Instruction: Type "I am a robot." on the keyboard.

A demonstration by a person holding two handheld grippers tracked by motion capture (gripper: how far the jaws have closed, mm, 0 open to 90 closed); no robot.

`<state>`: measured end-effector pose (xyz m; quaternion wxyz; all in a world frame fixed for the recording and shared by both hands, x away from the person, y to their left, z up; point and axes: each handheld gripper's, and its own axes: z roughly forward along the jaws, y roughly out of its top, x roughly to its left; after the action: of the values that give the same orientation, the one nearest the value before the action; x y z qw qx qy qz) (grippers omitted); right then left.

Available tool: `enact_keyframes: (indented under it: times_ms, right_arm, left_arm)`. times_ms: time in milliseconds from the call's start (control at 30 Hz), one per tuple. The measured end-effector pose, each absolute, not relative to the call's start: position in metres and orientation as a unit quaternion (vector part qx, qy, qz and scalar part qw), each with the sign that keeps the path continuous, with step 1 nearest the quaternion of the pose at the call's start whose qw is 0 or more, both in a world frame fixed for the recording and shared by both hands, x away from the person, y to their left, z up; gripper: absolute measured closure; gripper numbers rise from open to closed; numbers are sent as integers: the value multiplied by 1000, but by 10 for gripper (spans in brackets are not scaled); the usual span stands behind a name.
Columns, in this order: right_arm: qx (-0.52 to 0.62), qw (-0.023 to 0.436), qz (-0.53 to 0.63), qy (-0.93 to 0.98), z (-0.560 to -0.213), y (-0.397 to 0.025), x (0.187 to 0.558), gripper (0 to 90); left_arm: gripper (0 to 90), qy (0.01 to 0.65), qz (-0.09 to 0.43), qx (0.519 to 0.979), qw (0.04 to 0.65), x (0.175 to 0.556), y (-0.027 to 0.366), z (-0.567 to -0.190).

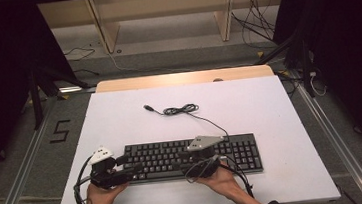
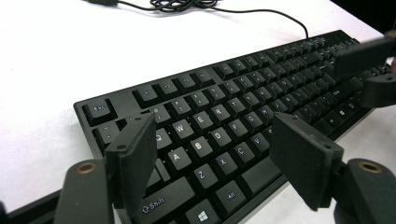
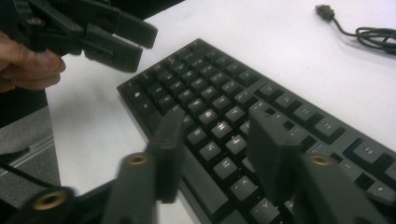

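Note:
A black keyboard (image 1: pixel 234 152) lies near the front edge of the white table (image 1: pixel 270 108). Its cable (image 1: pixel 181 110) runs back to a loose coil, and the USB plug (image 1: pixel 147 107) lies free. My left gripper (image 1: pixel 131 164) hovers open over the keyboard's left end; in the left gripper view the left gripper (image 2: pixel 212 123) has its jaws wide apart above the letter keys (image 2: pixel 219 112), holding nothing. My right gripper (image 1: pixel 183 161) hangs over the keyboard's middle, pointing left. In the right gripper view the right gripper (image 3: pixel 217 119) is open over the keys (image 3: pixel 210 116), with the left gripper (image 3: pixel 116 37) beyond it.
A wooden strip (image 1: pixel 182 78) borders the table's far edge. Behind it stands a wooden shelf frame (image 1: pixel 160 13), with cables (image 1: pixel 257 29) on the floor. A "5" mark (image 1: pixel 59 130) is on the floor at left. Bare table surrounds the keyboard.

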<state>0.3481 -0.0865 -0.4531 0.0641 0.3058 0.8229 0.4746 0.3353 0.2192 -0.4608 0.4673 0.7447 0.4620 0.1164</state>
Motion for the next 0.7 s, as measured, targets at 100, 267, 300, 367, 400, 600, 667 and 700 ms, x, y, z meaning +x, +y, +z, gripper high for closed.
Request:
enact_keyframes:
  times_ms: [100,267,300,367,400,600,667,700]
  right_arm:
    - [303,62,465,829,-456,-85,347,705]
    - [302,62,448,839,-462,-81,345,846]
    - [302,62,444,841,-463,-80,344,865]
    - [300,62,439,845,-465,-79,344,900]
    - [300,63,435,847,-465,-78,344,900]
    - [300,63,418,855,-472,-75,345,900]
    - [300,64,411,858,-474,-75,345,900]
    - [302,64,408,859,-475,-74,345,900]
  left_arm:
    - [312,462,116,744,468,335,219,-461]
    - [308,460,117,744,470,335,219,-460]
    - [308,459,118,745,470,335,220,-460]
    - [308,459,117,744,470,335,220,-460]
    - [308,459,117,744,471,335,220,-460]
    - [308,459,118,744,471,335,220,-460]
    - [308,459,118,745,470,335,220,-460]
    - [308,458,118,745,470,335,220,-460]
